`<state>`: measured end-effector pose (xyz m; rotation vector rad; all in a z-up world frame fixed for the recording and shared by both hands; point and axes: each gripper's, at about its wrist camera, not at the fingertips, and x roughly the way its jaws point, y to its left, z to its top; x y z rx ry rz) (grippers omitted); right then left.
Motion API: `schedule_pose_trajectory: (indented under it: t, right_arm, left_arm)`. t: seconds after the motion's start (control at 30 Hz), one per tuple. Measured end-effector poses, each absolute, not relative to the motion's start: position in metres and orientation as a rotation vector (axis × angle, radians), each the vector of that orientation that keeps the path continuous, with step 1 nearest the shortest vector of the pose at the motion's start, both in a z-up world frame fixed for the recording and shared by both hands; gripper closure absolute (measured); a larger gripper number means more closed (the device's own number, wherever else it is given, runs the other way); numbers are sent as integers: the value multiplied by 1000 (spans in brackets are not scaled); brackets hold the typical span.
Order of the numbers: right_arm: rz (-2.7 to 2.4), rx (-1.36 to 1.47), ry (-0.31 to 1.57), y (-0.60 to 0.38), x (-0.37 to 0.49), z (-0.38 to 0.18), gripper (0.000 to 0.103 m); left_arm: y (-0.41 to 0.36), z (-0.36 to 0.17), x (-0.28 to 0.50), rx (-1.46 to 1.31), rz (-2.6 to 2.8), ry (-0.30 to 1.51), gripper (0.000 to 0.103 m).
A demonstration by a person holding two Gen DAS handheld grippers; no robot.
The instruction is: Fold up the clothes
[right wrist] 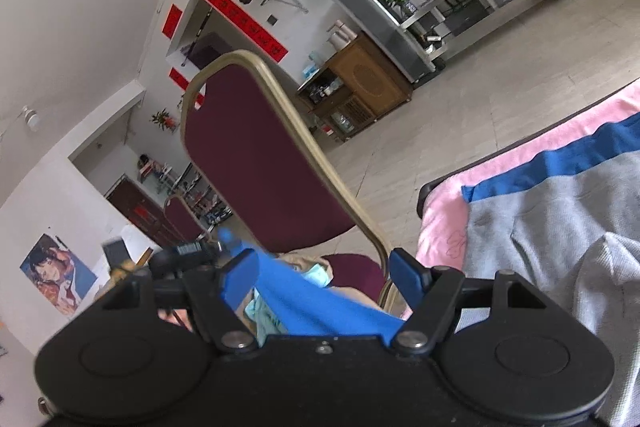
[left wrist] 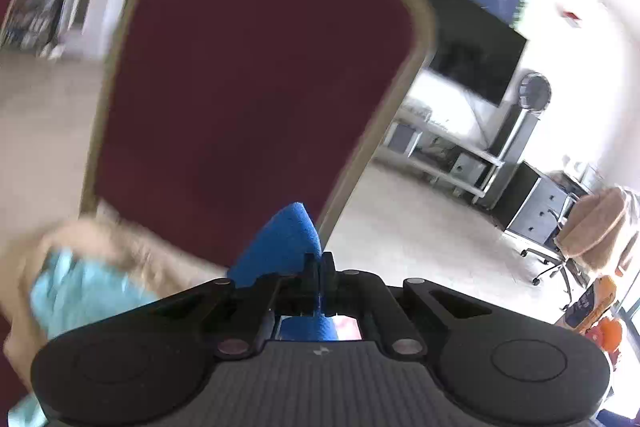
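My left gripper [left wrist: 319, 267] is shut on a fold of blue cloth [left wrist: 286, 243] that sticks up between its fingers, in front of a maroon chair back. My right gripper [right wrist: 324, 267] is open; its blue pads [right wrist: 406, 273] stand wide apart, and a stretch of the same blue cloth [right wrist: 320, 301] runs across between them. The left gripper [right wrist: 192, 251] shows at the far left of the right wrist view with the blue cloth at its tip. A grey and blue garment [right wrist: 560, 211] lies on a pink-covered surface [right wrist: 444, 223] to the right.
A maroon chair with a gold frame [right wrist: 260, 163] stands close ahead; it also fills the left wrist view [left wrist: 256, 83]. Light blue and beige clothes [left wrist: 80, 283] lie on its seat. Tiled floor [right wrist: 460, 99], a wooden cabinet [right wrist: 360, 87] and metal shelving lie beyond.
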<state>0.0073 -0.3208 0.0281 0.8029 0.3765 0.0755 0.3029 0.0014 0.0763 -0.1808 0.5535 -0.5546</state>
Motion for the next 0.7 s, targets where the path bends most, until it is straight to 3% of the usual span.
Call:
schedule_pose_trajectory:
  t: [0.23,0.43,0.6,0.67,0.7]
  right_arm:
    - [70,811,392,-323,13,21,32]
    - [119,823,429,-309,21,14,32]
    - [132,807,433,-301,14,22,32]
    - [124,799,424,-306,2,30,32]
    - [118,792,418,-310,-6,34,32]
  left_arm:
    - [75,-4,338,-310,-262,756,103]
    - [133,-23,327,-413,-190,772,103]
    - [120,-9,324,-364,-126,758,88]
    - [112,4,308,-313,-146,736,68]
    - [107,12,296,-274,-160,733,66]
